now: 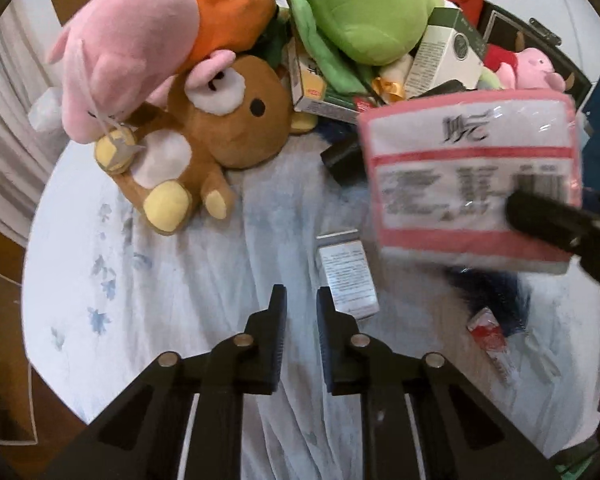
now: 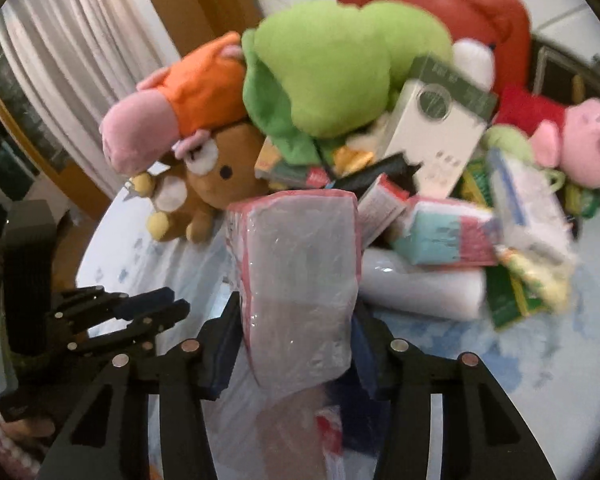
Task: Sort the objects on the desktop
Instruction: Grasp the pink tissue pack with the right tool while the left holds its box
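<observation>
The right gripper squeezes a soft pink-and-white pack wrapped in shiny plastic, holding it up above the pale blue flowery cloth; the left gripper is pinched shut with nothing in it (just cloth below); a brown plush bear lies by a pink plush pig in orange and a green plush toy.

White pleated curtains hang behind a brown wooden panel, beside pale floor tiles.
</observation>
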A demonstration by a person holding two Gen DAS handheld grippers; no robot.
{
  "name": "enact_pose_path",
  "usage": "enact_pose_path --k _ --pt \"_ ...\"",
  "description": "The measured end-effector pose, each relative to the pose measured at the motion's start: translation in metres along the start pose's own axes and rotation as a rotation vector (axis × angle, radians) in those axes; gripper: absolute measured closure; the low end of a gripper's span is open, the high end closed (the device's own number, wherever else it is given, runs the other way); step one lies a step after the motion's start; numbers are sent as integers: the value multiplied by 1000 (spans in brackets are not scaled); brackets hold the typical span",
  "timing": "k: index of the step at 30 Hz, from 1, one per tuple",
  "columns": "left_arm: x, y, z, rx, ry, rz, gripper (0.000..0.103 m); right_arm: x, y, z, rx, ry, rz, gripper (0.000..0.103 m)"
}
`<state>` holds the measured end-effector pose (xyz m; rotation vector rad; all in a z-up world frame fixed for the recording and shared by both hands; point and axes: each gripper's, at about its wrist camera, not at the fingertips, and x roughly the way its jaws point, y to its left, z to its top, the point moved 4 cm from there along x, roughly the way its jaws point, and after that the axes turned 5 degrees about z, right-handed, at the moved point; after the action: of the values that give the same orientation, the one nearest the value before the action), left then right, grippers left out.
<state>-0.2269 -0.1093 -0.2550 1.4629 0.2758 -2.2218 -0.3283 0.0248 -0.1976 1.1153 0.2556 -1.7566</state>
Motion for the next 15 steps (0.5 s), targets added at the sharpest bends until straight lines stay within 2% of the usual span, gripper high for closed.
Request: enact_pose_path --k 2,4,5,6,7,8,11,12,14,15 --pt "4 2 -2 -16 24 -25 87 -11 -3 -2 0 -3 -93 55" --pt "10 1 3 -28 41 -25 79 -21 -15 -10 29 -18 -169 55" --pt "13 -2 6 -24 38 -28 65 -20 -20 -14 60 -26 -185 55" --pt "17 -6 9 -12 36 -26 46 -23 -29 -20 100 -35 -190 55" --pt "18 -12 3 -4 35 -18 39 -29 -43 -28 158 -50 -197 55" --pt "24 -18 3 8 35 -13 37 -29 -43 -28 158 -50 -197 55" --pt "48 -32 -1 44 84 16 37 -44 -62 -43 227 -76 -185 55" --pt "55 -35 -4 54 99 14 40 -45 -62 -48 230 -78 -196 55" --pt "51 -34 -5 41 64 -23 73 -46 -61 -49 243 -88 -194 55" --pt "49 -36 -5 55 73 -16 73 -46 -61 -49 243 -88 -194 55"
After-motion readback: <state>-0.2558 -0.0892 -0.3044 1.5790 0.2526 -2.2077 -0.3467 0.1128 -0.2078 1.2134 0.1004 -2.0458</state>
